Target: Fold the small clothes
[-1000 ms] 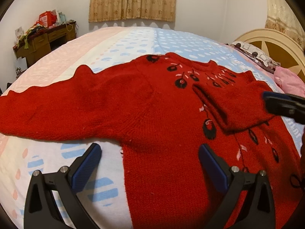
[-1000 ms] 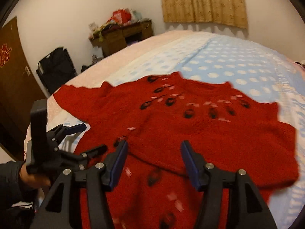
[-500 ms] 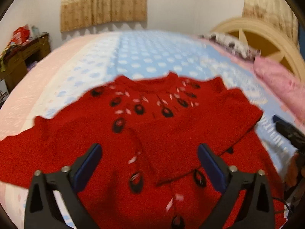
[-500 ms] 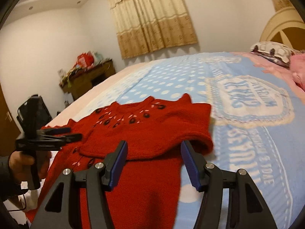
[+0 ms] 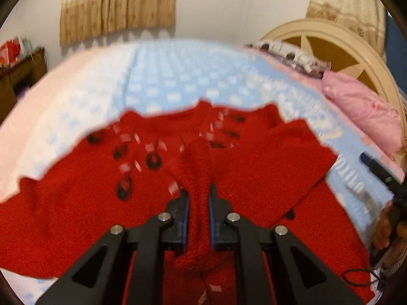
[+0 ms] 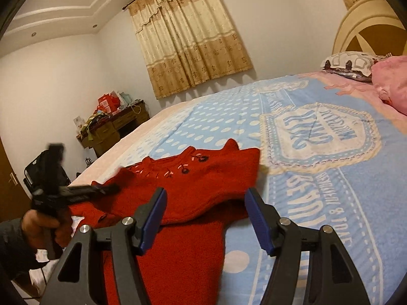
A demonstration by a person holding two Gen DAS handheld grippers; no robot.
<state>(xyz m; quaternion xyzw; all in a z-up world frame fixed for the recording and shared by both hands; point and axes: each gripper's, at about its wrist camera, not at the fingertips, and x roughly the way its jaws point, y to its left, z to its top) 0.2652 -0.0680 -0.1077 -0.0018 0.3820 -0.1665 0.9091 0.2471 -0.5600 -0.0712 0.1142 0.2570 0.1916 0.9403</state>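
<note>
On the bed point(image 6: 318, 178), one sleeve point(image 5: 267, 167) lies folded across the sweater point(image 5: 76, 203); the left hand-held gripper point(image 5: 198, 203) pinches its cuff, the right point(image 6: 206, 218) hangs released. Most folds remain.

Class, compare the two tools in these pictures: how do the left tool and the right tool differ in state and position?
The left tool is shut on a ridge of the red sweater; the right tool is open and holds nothing. The left tool is over the sweater's middle; the right tool is near its edge. Both have black arms and blue pads.
</note>
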